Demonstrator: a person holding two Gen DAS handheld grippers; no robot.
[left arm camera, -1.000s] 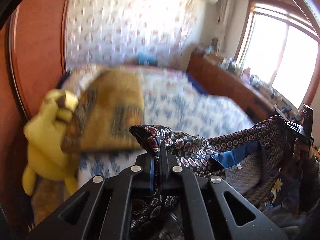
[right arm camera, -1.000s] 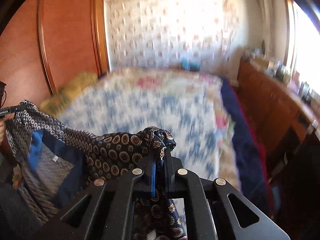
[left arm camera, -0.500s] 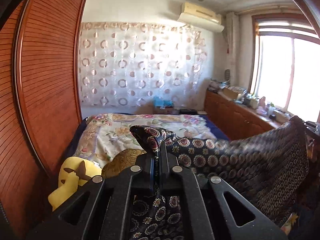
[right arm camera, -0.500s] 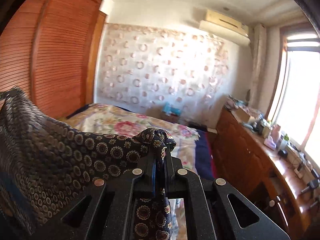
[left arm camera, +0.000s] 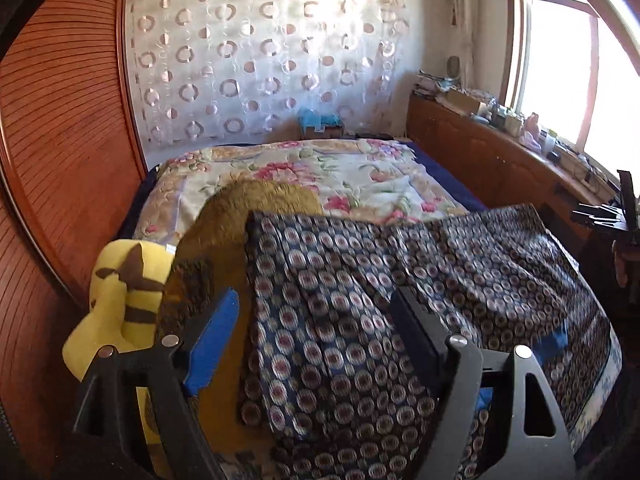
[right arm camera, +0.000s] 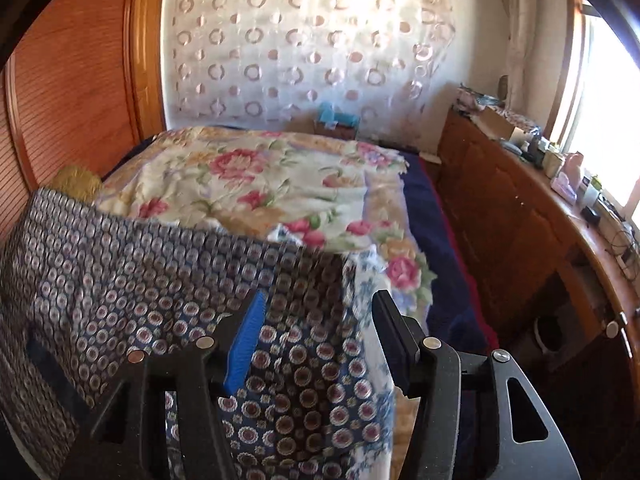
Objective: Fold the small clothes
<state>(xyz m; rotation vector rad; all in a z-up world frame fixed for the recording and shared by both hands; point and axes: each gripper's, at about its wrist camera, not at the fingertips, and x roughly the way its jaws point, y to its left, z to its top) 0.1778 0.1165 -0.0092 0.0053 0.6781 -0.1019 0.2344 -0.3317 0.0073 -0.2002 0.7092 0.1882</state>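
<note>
The jaws of the left gripper (left arm camera: 316,316) are being opened and are standing wide apart; nothing is being pinched by them. The patterned garment (left arm camera: 344,300) is lying spread between and beyond the fingers, its pads clear of the cloth. Its dark fabric, printed with small round medallions, is being shown draped flat over the near end of the bed (left arm camera: 304,172). Just left of the blue-padded finger a yellow plush toy (left arm camera: 116,292) is being seen, with a brown fuzzy blanket (left arm camera: 260,204) lying beyond it under the garment's far edge.

The jaws of the right gripper (right arm camera: 318,324) are likewise being opened, about half apart, and nothing is being gripped. The garment (right arm camera: 160,280) is lying between the fingers and stretching away to their left, its right edge hanging over the floral quilt (right arm camera: 260,184). Right of the jaws a wooden cabinet (right arm camera: 520,216) is running along the wall beneath a bright window (right arm camera: 608,92). Far ahead of both pairs of jaws a circle-patterned curtain (right arm camera: 304,48) is hanging.
</note>
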